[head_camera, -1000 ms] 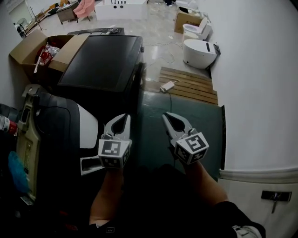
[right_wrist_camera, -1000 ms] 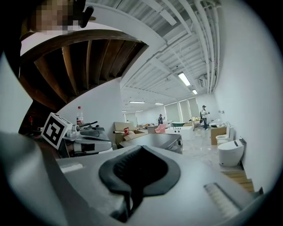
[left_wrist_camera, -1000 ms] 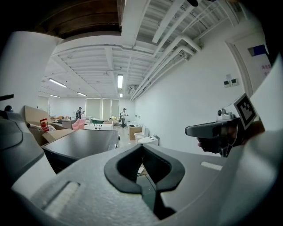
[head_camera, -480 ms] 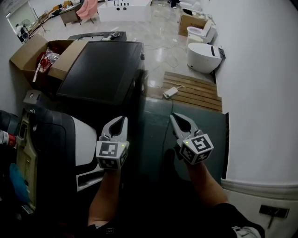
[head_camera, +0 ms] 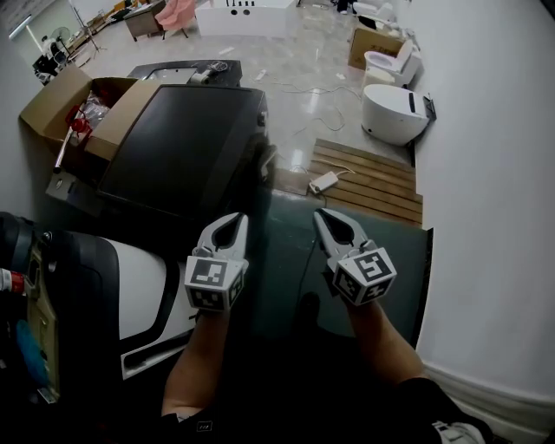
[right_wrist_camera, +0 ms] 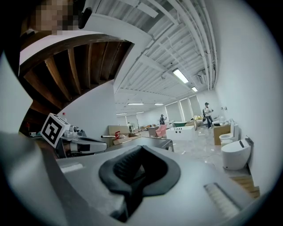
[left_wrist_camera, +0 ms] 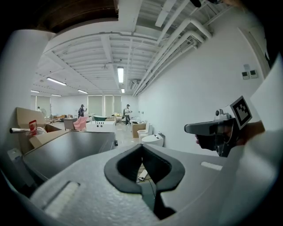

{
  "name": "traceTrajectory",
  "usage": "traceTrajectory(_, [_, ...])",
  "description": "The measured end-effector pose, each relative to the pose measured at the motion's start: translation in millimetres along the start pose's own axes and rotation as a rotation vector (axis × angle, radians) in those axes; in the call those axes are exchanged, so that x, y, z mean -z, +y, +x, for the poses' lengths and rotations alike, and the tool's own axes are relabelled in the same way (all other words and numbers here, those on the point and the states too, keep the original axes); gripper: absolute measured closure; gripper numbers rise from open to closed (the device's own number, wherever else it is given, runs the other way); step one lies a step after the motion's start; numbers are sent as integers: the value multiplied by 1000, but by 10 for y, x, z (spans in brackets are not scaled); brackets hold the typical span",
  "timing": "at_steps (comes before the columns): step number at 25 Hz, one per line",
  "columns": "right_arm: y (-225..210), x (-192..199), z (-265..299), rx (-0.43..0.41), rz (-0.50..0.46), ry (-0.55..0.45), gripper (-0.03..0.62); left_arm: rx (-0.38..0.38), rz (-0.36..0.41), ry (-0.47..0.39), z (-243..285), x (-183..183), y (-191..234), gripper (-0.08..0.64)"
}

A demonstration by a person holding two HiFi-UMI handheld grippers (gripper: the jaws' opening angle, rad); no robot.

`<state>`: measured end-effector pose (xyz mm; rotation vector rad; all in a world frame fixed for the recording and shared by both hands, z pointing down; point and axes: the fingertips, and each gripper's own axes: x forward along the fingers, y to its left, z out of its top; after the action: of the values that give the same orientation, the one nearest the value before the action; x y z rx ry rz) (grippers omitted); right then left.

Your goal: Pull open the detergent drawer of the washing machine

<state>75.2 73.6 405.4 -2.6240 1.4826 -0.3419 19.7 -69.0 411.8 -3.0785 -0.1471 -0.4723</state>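
my left tongs (head_camera: 232,220) and right tongs (head_camera: 326,215) are both pressed together, pinching nothing, near the dark-topped machine (head_camera: 182,143).

Wooden slatted mat (head_camera: 373,178) on the floor. A white power adapter (head_camera: 323,182) lies at its left edge. A white toilet (head_camera: 395,113) stands just beyond it, and an open cardboard box (head_camera: 52,100) well to its left.

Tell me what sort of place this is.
Probably a showroom or storage hall for bathroom fittings and appliances. A toilet stands out on the open floor, a white bathtub sits at the far end, and an open cardboard box lies by the wall.
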Motion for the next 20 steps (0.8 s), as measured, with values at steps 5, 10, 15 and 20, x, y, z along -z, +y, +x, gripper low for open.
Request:
traceTrajectory(5, [-537,-26,123,-9,16,15,592,-24,-17,19,467,-140,-59,549])
traceTrajectory(10, [-969,1,191,-16,50,42,592,-25,-8,23,887,-240,-231,549])
traceTrajectory(15, [-1153,24,306,-57,41,72,592,-54,-28,24,1109,-236,-256,549])
traceTrajectory(20, [-1191,-2,645,-99,35,100,592,-98,-59,41,1230,-172,34,549])
